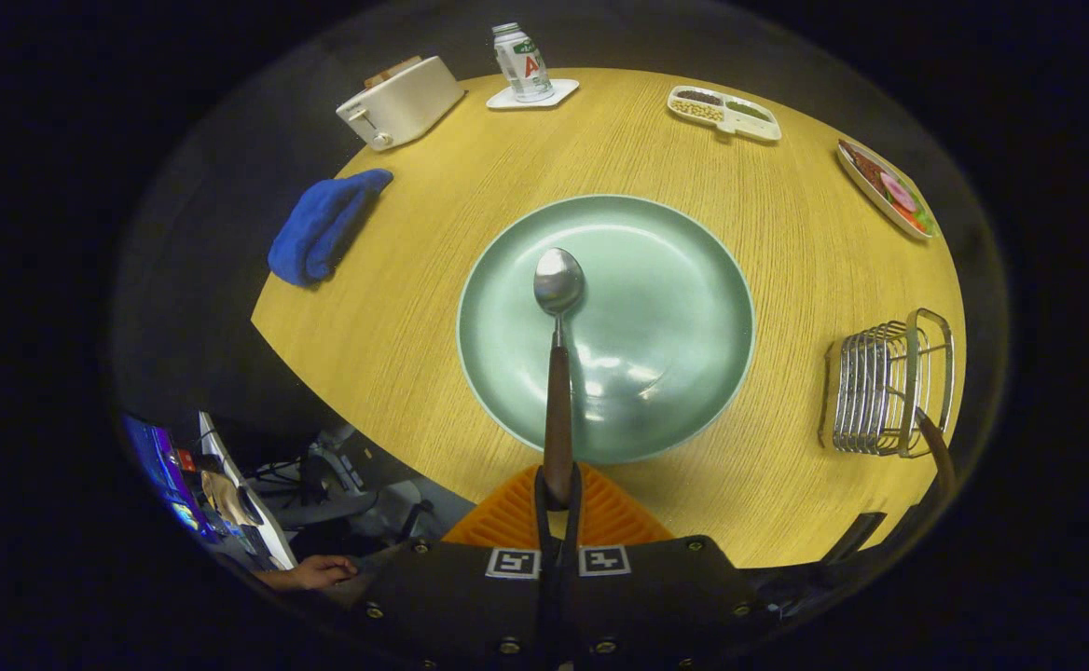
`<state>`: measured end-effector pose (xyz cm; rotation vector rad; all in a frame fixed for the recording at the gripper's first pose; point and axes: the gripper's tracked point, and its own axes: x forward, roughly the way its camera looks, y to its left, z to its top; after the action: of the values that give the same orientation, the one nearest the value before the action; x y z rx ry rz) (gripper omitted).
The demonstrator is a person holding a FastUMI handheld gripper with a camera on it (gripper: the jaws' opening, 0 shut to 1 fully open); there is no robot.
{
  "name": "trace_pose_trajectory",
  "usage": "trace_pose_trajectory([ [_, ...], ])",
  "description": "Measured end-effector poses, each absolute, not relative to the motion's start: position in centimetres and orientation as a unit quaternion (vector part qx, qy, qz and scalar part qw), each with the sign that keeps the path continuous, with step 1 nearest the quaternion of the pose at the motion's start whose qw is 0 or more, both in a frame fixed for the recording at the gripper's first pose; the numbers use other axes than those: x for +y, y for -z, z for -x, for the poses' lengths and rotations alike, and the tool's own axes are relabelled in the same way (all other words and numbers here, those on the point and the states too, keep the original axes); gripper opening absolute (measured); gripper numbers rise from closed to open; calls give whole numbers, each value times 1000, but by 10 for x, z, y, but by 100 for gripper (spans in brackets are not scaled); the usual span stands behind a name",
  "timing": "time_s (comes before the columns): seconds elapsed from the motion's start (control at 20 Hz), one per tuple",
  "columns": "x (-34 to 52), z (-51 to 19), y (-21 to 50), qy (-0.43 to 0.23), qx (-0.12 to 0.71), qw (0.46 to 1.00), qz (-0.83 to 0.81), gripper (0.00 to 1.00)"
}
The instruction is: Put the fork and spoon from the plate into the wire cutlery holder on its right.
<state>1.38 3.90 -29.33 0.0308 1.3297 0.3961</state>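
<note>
Gripper view – gripper (558,499) clamps spoon (558,359) over plate (694,280)

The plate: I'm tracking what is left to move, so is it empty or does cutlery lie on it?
Empty: the green plate shows bare glaze. The spoon hangs over it, its handle clamped in the gripper.

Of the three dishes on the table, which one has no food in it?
The round green plate, just ahead of the hand-held gripper, under the held spoon.
</note>
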Motion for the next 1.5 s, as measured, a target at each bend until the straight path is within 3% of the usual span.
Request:
trace_pose_trajectory([
  [0.35, 11, 2, 267, -201, 620, 758, 24, 1],
  [1.5, -104, 6, 176, -170, 605, 777, 24, 1],
])
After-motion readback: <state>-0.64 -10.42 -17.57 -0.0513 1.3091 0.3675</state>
